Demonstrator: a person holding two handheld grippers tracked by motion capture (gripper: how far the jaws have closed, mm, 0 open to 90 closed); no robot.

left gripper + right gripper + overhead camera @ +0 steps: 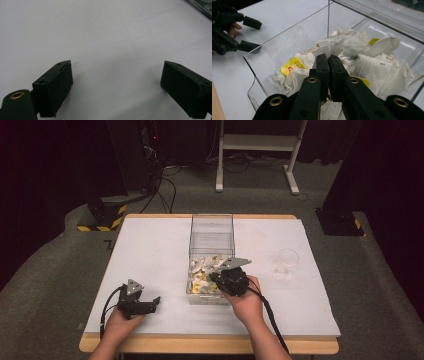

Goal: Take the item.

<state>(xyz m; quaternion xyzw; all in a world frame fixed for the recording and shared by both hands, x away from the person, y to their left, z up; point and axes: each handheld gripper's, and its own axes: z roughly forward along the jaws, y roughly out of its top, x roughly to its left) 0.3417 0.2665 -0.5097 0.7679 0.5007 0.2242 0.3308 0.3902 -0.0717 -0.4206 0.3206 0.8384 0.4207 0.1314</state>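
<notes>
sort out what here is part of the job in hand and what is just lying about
In the job:
- clear plastic box
- white paper tea bags with yellow tags inside it
- right gripper, shut above the bags

Lying about:
- clear empty cup to the right of the box
- left gripper, open over the white table

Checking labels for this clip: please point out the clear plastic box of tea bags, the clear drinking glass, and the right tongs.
clear plastic box of tea bags (212, 227), high view, on its bare far wall.
clear drinking glass (286, 263), high view, on its side wall.
right tongs (328, 65), right gripper view, between the shut fingertips above the tea bags.
</notes>
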